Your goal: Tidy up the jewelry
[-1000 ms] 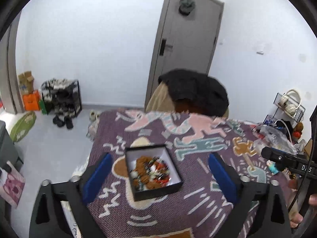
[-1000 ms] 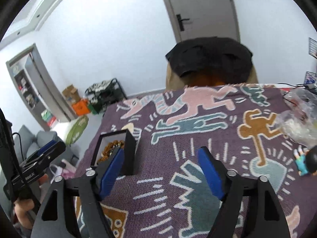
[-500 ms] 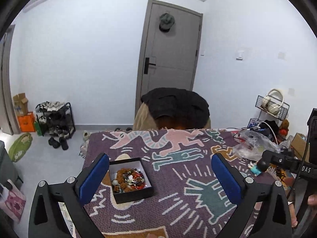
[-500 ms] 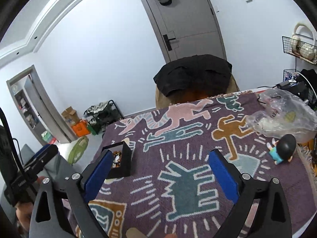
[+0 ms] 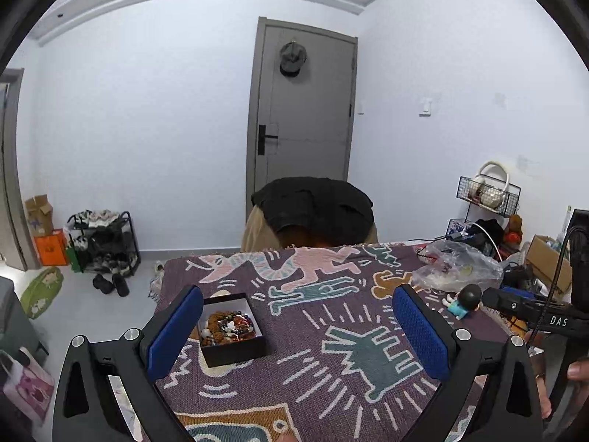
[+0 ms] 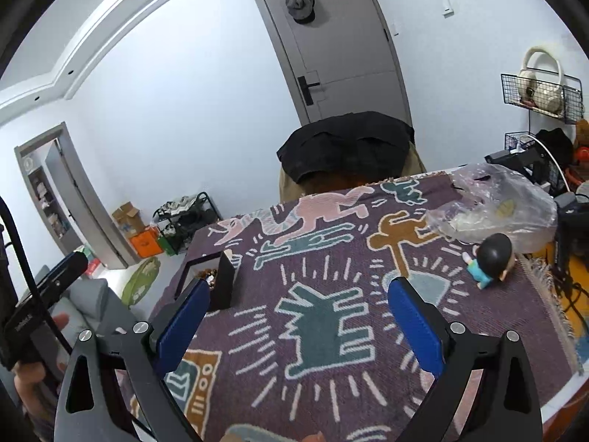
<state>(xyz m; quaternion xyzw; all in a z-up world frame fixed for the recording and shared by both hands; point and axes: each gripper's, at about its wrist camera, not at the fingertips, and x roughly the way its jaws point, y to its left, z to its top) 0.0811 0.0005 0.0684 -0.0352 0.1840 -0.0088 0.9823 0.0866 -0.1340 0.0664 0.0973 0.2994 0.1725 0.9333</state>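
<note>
A small black box (image 5: 232, 331) with a white lining holds a heap of beaded jewelry (image 5: 227, 325). It sits on the patterned purple cloth near the table's left edge. My left gripper (image 5: 297, 328) is open and empty, raised above the table, with the box just inside its left finger. My right gripper (image 6: 298, 320) is open and empty over the middle of the cloth. In the right wrist view the box (image 6: 220, 280) stands beside the left finger, its contents mostly hidden.
A clear plastic bag (image 6: 500, 206) and a small blue figurine with a black head (image 6: 491, 259) lie at the table's right side. A chair draped with a dark garment (image 5: 316, 210) stands at the far edge. Wire racks (image 5: 487, 193) hang at the right.
Both grippers have pulled up and back from the table, so the box now looks smaller and farther. Both stay open and empty.
</note>
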